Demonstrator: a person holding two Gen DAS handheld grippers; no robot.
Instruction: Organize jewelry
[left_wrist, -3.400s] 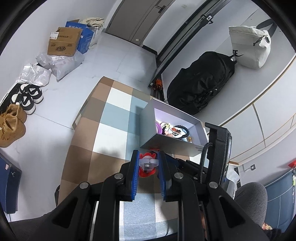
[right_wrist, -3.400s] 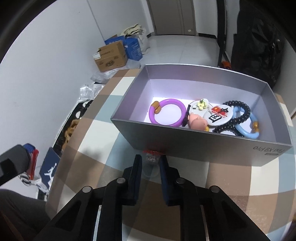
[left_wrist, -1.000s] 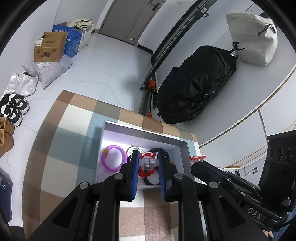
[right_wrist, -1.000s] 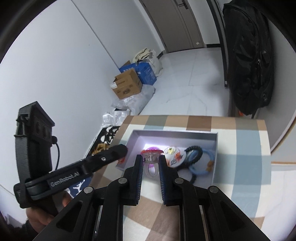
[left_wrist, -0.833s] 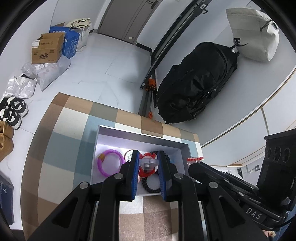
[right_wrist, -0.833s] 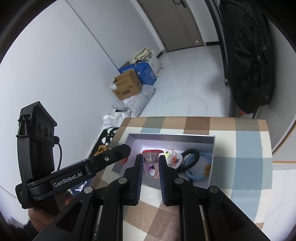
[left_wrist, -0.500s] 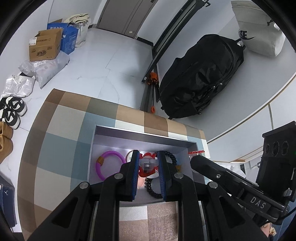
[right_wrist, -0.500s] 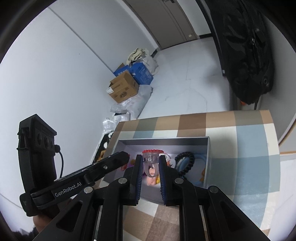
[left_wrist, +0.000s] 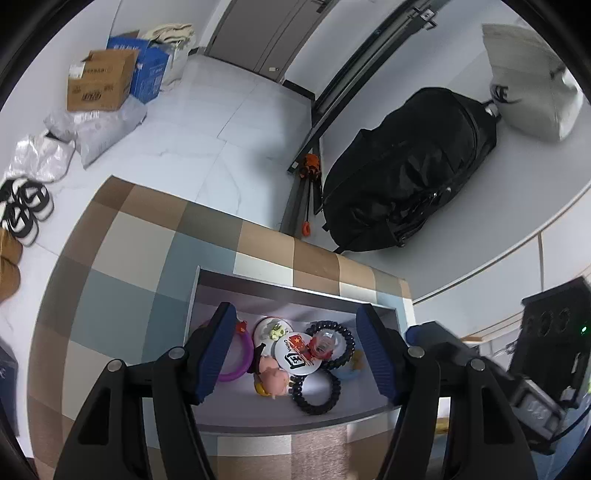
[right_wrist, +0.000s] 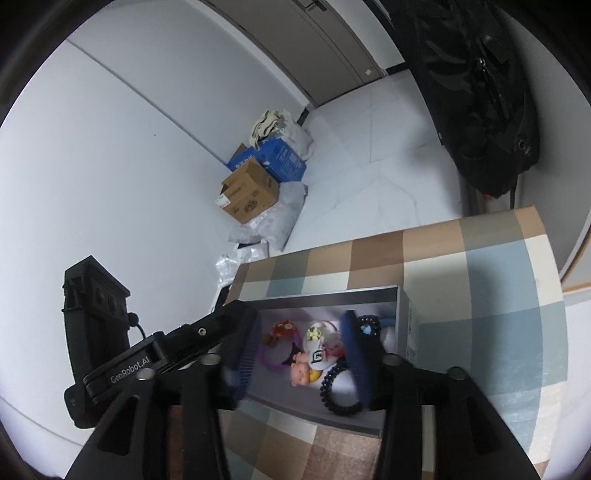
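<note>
Checkered desk (left_wrist: 122, 295) looks bare around the grey box (left_wrist: 295, 424), so the sorting seems about done. Both the left claw (left_wrist: 301, 354) and right claw (right_wrist: 299, 360) are spread apart and empty above it. A second ago each pinched a ring; now the red ring (left_wrist: 321, 341) sits on the badge among the bracelets

Both tongs (left_wrist: 301, 350) (right_wrist: 301, 360) spread wide.

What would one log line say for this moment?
left claw: open | right claw: open | both above grey box | red-topped ring: on China badge
</note>
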